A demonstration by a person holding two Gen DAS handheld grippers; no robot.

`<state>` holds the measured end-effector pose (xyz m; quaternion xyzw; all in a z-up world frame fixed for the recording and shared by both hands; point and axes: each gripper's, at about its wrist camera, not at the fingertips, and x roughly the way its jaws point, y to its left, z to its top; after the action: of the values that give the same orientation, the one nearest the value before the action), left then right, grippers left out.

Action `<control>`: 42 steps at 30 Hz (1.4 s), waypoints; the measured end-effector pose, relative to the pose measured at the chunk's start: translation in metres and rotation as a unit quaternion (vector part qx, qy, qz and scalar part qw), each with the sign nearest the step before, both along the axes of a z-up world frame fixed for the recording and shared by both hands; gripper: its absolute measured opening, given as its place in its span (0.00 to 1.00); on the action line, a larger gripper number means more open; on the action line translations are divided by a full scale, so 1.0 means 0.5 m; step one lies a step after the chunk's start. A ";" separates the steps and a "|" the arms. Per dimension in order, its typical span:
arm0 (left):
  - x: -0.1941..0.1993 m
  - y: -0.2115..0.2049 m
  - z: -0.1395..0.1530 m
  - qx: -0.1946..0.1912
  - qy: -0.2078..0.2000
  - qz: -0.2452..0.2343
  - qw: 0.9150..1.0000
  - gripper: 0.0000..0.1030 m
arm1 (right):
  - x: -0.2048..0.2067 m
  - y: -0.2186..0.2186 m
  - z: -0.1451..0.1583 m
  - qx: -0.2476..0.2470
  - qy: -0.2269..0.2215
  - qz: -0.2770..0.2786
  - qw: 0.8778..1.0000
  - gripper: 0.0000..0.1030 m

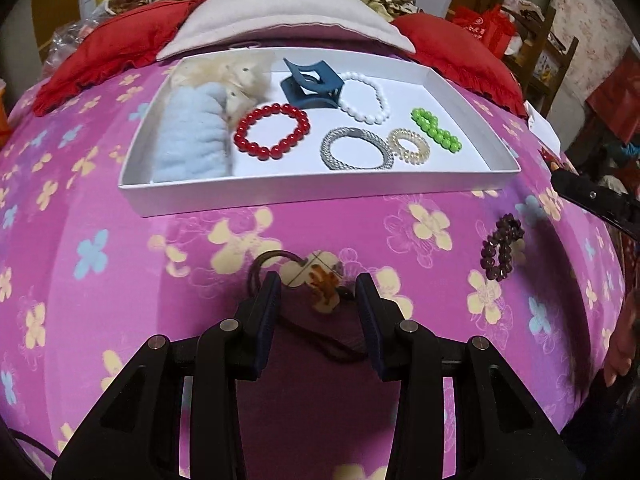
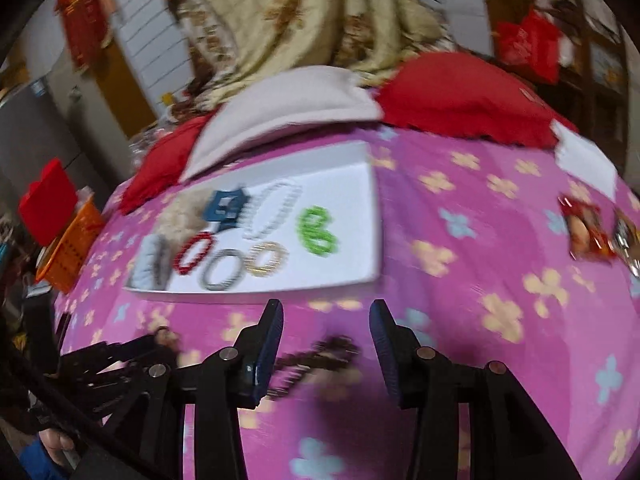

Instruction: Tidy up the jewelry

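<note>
- Black, our left gripper (image 1: pixel 318 294) stands part-open astride a corded hair tie (image 1: pixel 308 276) on the pink bedspread (image 1: pixel 120 280).
- Our right gripper (image 2: pixel 326 322), open too, hangs over a dark bead bracelet (image 2: pixel 316 354).
- Beyond, we see the white tray (image 1: pixel 320 196) holding bracelets.

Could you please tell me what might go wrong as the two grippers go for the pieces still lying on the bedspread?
The left gripper straddles a hair tie on soft bedspread; closing could pinch fabric. The right gripper view is blurred, so it may miss the dark bead bracelet.
</note>
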<state>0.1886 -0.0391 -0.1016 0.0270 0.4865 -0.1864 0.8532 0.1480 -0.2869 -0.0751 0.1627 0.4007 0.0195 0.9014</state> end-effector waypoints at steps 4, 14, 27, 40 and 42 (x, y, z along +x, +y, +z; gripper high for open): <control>0.000 -0.006 -0.004 0.001 -0.009 -0.004 1.000 0.37 | 0.007 -0.010 -0.018 0.031 0.012 0.001 0.999 0.42; 0.006 0.007 -0.006 -0.009 -0.018 0.006 1.000 0.20 | 0.016 0.069 -0.061 -0.052 0.053 0.046 0.996 0.42; 0.006 0.027 -0.007 -0.036 -0.022 0.009 0.999 0.39 | 0.003 0.093 -0.079 -0.068 0.073 0.041 0.994 0.43; 0.000 0.004 -0.011 0.004 -0.041 0.008 0.999 0.21 | 0.027 0.127 -0.086 -0.094 0.036 0.052 0.994 0.37; 0.000 0.011 -0.009 -0.004 -0.034 0.010 0.999 0.21 | 0.031 0.124 -0.086 -0.074 0.033 0.058 0.995 0.16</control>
<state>0.1887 -0.0336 -0.1062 0.0249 0.4565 -0.1789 0.8712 0.1634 -0.2246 -0.1182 0.0721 0.4396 0.0366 0.8945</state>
